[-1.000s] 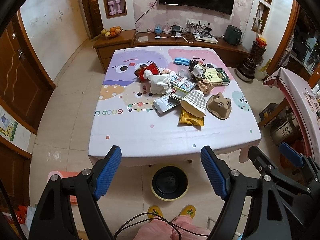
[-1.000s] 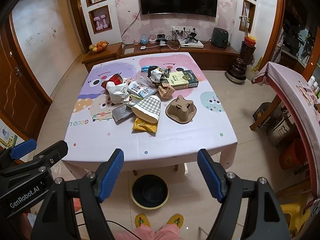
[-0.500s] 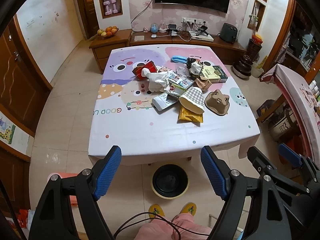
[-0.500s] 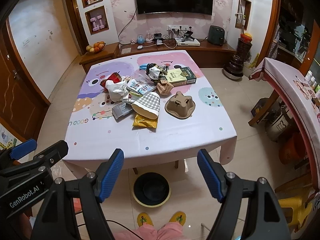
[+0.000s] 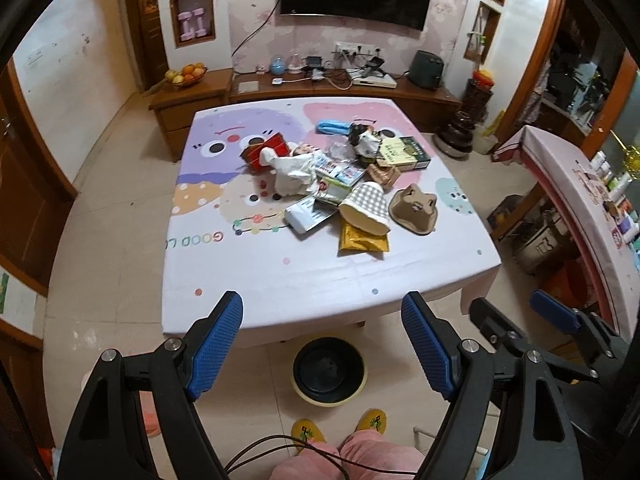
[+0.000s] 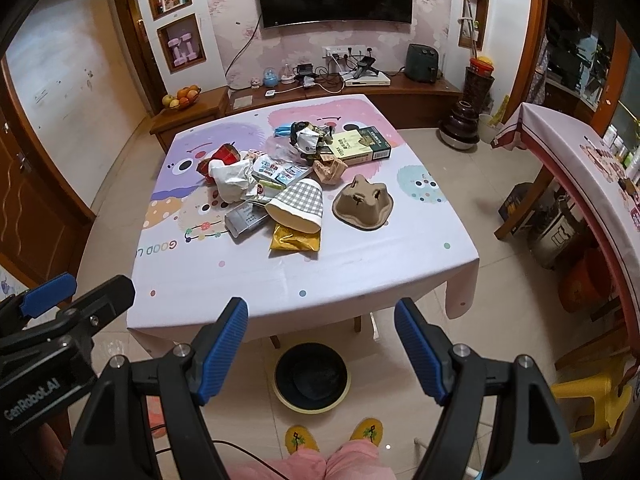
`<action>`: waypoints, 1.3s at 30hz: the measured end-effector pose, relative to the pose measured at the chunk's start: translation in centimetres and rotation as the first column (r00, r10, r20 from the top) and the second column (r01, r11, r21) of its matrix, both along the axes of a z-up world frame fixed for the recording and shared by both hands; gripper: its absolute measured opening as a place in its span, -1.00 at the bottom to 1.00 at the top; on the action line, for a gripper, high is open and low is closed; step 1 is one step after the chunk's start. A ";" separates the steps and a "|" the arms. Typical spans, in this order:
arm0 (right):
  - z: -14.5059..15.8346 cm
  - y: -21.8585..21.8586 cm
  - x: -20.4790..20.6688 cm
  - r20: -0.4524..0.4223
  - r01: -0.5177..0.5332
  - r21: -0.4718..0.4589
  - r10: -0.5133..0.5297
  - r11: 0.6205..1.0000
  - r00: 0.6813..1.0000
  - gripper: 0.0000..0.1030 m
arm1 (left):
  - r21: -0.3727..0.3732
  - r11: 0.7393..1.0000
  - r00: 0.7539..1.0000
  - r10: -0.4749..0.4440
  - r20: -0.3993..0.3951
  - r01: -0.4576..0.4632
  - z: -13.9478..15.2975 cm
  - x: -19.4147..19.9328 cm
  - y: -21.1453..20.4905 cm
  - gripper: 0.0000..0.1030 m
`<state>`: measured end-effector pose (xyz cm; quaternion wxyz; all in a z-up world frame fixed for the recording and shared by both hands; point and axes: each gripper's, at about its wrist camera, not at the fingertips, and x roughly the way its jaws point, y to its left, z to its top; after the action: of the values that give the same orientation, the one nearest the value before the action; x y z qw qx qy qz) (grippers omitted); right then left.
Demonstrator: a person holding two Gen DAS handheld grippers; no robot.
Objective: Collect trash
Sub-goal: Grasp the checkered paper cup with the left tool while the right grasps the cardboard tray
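Note:
A pile of trash lies in the middle of the table [image 5: 280, 276] [image 6: 360, 268]: a checked paper cup [image 5: 366, 208] [image 6: 298, 208], a gold packet [image 5: 362, 238] [image 6: 295, 240], a brown pulp cup holder [image 5: 414, 210] [image 6: 363, 204], a green box [image 5: 404, 154] [image 6: 360, 146], crumpled white paper [image 5: 292, 174] [image 6: 232, 176], a red box [image 5: 264, 150]. A black bin [image 5: 329, 370] [image 6: 311, 376] stands on the floor under the near table edge. My left gripper [image 5: 322, 340] and right gripper [image 6: 320, 344] are open and empty, held high in front of the table.
A second table [image 6: 580, 160] stands at the right, a yellow stool [image 6: 588, 400] beside it. A wooden TV cabinet [image 5: 320, 88] runs along the far wall. The person's feet in yellow slippers [image 6: 334, 436] are by the bin.
Both grippers have moved up and tilted slightly, so the table looks farther. Nothing on the table has moved; both grippers stay open.

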<state>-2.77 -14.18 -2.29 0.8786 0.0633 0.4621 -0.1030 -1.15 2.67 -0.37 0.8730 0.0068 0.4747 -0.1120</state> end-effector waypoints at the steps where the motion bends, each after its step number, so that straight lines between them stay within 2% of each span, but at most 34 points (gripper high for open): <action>1: 0.0 0.1 0.0 0.001 0.002 0.001 -0.002 1.000 1.000 0.48 | -0.007 1.000 1.000 -0.004 -0.004 0.004 0.0 0.3 0.0 0.56; 4: 0.0 -0.1 0.2 0.005 0.008 -0.004 -0.008 1.000 1.000 0.48 | -0.036 0.999 0.999 -0.020 -0.033 0.019 -0.3 1.1 0.0 0.56; 9: -0.4 -1.9 1.5 -0.001 0.031 0.008 -0.031 0.999 1.000 0.48 | -0.017 0.999 0.997 -0.029 -0.069 0.028 -1.3 2.8 -0.8 0.56; 16: -1.8 -7.5 5.8 -0.026 0.032 0.049 -0.031 0.998 0.999 0.48 | -0.042 0.999 0.993 -0.017 -0.115 0.012 -2.8 6.8 -3.7 0.56; 19: -3.1 -10.3 8.8 -0.041 -0.014 0.058 0.017 0.998 0.999 0.48 | -0.029 0.999 0.989 0.014 -0.148 -0.019 -4.2 9.5 -5.5 0.56; 24: -6.0 -14.3 14.4 -0.088 -0.120 0.080 0.127 0.990 0.988 0.48 | -0.100 0.991 0.966 0.060 -0.253 -0.088 -9.0 15.2 -8.6 0.56; 28: -9.1 -16.5 19.0 -0.141 -0.212 0.089 0.223 0.973 0.964 0.48 | -0.118 0.977 0.940 0.134 -0.313 -0.178 -13.4 19.2 -9.8 0.56; 31: -11.4 -17.4 22.1 -0.173 -0.284 0.090 0.295 0.955 0.940 0.48 | -0.113 0.966 0.929 0.186 -0.319 -0.232 -16.0 21.5 -10.4 0.55; 35: -14.2 -17.1 25.2 -0.211 -0.391 0.063 0.395 0.918 0.894 0.48 | -0.092 0.959 0.913 0.221 -0.344 -0.267 -18.8 23.5 -10.9 0.53; 39: -16.1 -16.3 26.9 -0.247 -0.473 0.034 0.466 0.880 0.849 0.48 | -0.074 0.960 0.911 0.231 -0.342 -0.271 -20.6 24.8 -10.7 0.52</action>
<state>24.09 -30.46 -18.39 0.8131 -0.0772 0.5681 0.1013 23.66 -8.06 -21.00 0.7872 -0.1254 0.6032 -0.0264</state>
